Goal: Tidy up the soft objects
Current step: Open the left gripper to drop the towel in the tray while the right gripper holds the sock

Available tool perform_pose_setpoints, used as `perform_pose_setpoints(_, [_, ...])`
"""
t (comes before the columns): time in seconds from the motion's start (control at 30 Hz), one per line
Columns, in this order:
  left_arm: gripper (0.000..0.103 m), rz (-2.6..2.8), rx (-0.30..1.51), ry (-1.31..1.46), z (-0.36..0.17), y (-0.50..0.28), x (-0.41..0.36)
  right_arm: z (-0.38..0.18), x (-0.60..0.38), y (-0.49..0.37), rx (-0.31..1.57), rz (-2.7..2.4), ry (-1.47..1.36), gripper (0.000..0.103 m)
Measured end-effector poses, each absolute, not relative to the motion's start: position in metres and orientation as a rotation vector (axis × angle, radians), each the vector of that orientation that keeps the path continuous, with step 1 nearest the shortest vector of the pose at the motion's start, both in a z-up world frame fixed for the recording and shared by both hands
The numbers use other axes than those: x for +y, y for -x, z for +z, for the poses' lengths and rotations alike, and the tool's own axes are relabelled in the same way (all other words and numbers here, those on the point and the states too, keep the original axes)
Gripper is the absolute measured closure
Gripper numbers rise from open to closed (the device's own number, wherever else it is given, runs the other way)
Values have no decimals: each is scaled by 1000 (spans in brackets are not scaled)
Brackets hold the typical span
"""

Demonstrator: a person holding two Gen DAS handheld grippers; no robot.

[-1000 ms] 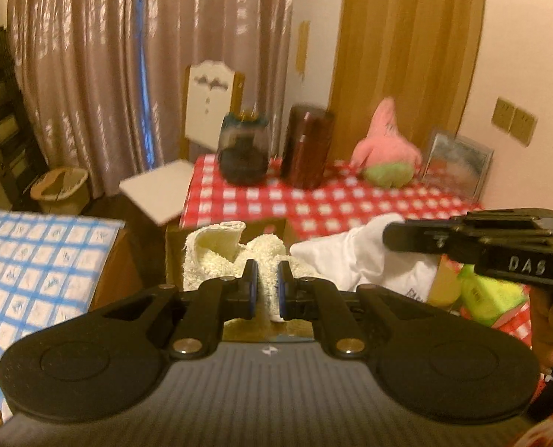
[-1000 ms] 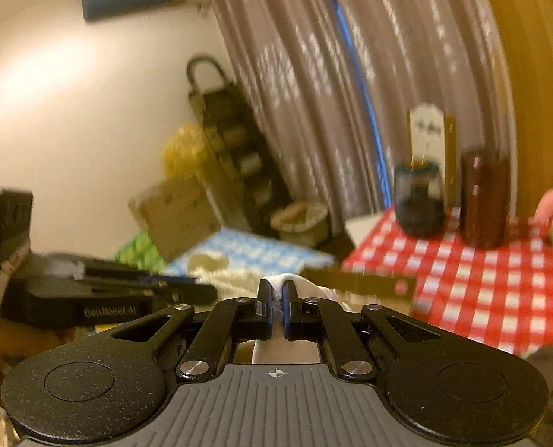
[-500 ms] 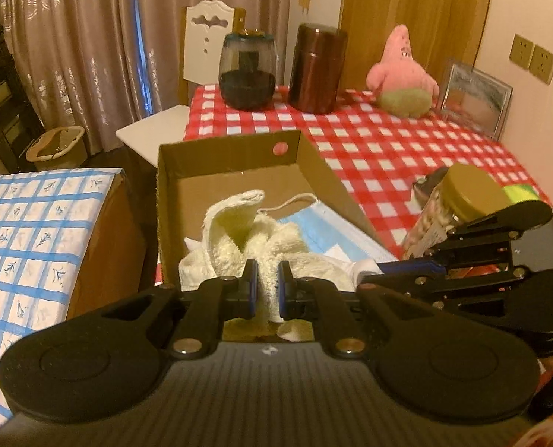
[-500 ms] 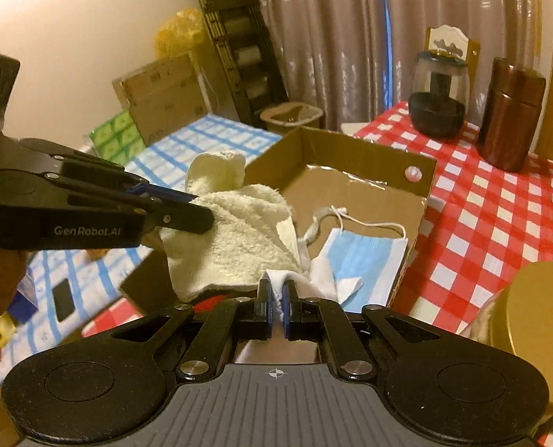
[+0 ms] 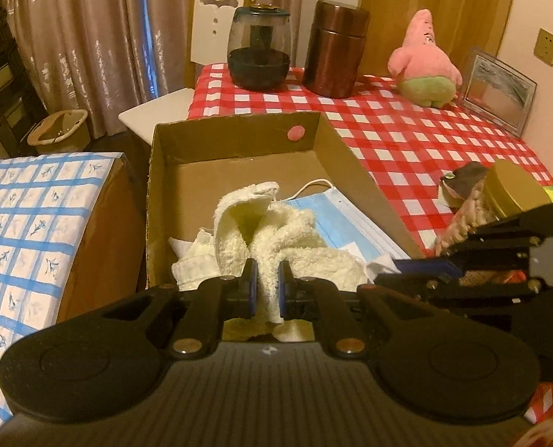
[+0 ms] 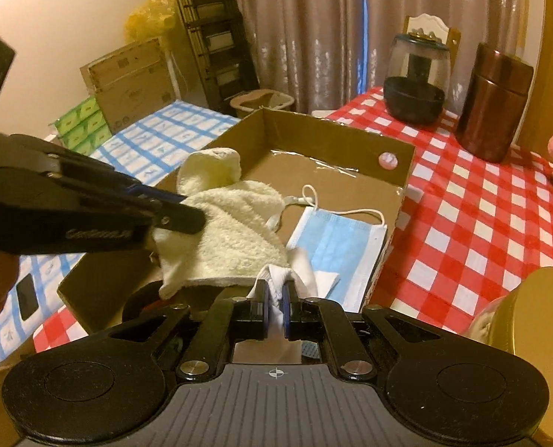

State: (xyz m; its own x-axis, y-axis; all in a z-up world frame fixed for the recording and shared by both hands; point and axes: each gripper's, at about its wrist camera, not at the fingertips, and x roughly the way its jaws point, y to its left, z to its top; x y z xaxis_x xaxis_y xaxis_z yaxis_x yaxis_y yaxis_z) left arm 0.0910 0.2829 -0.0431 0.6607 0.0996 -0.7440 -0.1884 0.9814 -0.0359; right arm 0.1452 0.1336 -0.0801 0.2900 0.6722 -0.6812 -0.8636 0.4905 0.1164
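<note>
Towel now lowered into box vs 1s ago, both grippers' fingers still clenched on it.

A cream towel of rough, looped terry cloth bunches in a matt brown cardboard box, whose floor shows a strip of glossy clear tape. Beside it lies a smooth, pleated blue face mask of non-woven fabric with thin white ear loops, and a plain white cloth. The tablecloth, red-and-white checked, looks slick like vinyl. A brown canister gleams metallic, a dark jar is glossy glass, and the pink plush toy is fuzzy. Both grippers are matt black plastic
</note>
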Motion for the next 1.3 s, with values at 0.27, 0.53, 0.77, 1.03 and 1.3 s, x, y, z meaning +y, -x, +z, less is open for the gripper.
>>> perform_pose_setpoints(0.27, [76,180,819,142,-36,-89,281,-72,121,-140,725,1052,264,49])
perform_pose_setpoints(0.53, [64,196,784,160,-14,-71,276,-52,104,-126,688,1039,263,47])
perform_pose_setpoints(0.77, [60,200,765,169,5,-56,263,-33,82,-112,666,1020,232,47])
perform_pose_setpoints(1.03, [53,208,779,163,19,-38,234,-9,43,-95,647,956,174,46])
perform_pose_setpoints(1.3, [42,197,772,173,34,-24,203,5,-11,-83,634,875,109,45])
